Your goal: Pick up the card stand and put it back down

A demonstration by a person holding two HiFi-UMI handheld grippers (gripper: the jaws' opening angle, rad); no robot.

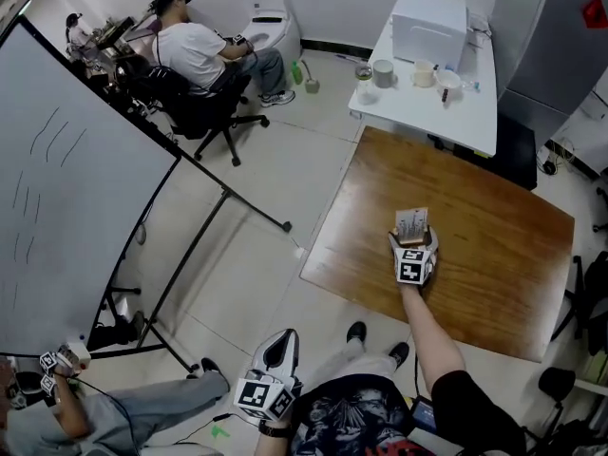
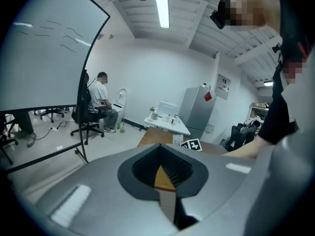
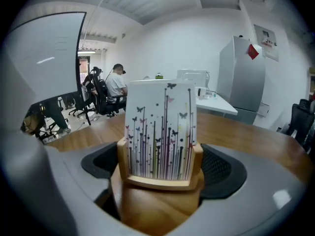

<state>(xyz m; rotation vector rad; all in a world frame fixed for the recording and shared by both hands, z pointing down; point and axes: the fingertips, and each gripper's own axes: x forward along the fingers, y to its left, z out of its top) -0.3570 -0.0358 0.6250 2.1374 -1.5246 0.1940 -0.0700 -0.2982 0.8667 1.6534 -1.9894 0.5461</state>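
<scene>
The card stand (image 3: 160, 178) is a small wooden holder with a white card (image 3: 161, 127) printed with butterflies and thin stems standing upright in it. It sits between the jaws of my right gripper (image 3: 160, 171), which is shut on its wooden sides. In the head view the card stand (image 1: 412, 224) is over the near left part of the brown wooden table (image 1: 494, 226), with my right gripper (image 1: 414, 242) just behind it. Whether its base touches the table I cannot tell. My left gripper (image 1: 278, 345) hangs low off the table by my legs, and its jaws (image 2: 165, 181) are shut on nothing.
A white table (image 1: 465, 103) with a white box (image 1: 429, 22), cups and jars stands beyond the brown one. A large whiteboard on a black stand (image 1: 66, 217) fills the left. A person sits in an office chair (image 1: 204, 60) at the back, another crouches at bottom left.
</scene>
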